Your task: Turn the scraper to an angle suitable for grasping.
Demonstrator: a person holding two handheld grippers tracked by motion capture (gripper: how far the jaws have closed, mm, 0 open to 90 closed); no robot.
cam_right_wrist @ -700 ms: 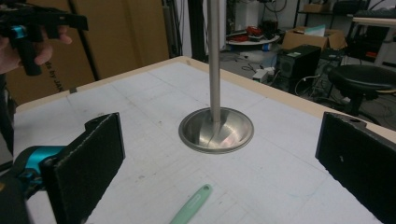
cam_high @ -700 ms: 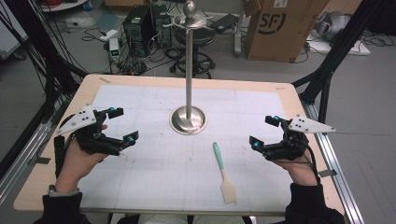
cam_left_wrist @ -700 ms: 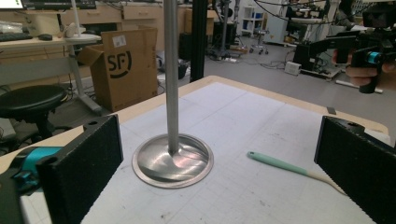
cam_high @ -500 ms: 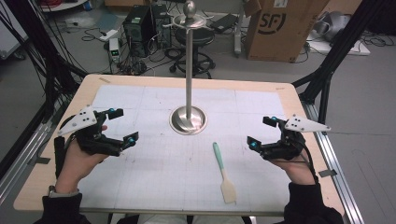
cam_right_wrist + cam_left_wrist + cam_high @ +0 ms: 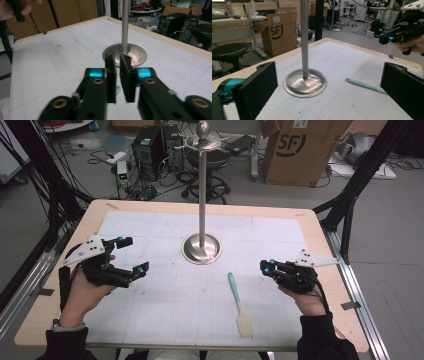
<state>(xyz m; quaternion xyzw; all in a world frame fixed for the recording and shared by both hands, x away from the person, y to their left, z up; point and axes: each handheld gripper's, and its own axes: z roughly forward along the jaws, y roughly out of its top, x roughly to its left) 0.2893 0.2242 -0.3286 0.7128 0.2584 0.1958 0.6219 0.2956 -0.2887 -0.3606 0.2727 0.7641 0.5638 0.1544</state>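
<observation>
In the left gripper view the metal stand's pole runs out past the top edge, so its top is cut off, and the spatula disappears behind the near jaw at the right, hiding its blade end. In the right gripper view the pole is likewise cut by the top edge, and the stand's round base is partly covered by the jaws of the right gripper. A sliver of green shows just under those jaws, too little to identify. The nearest parts of that gripper's body are blurred, and the hand at the upper left corner is cropped
</observation>
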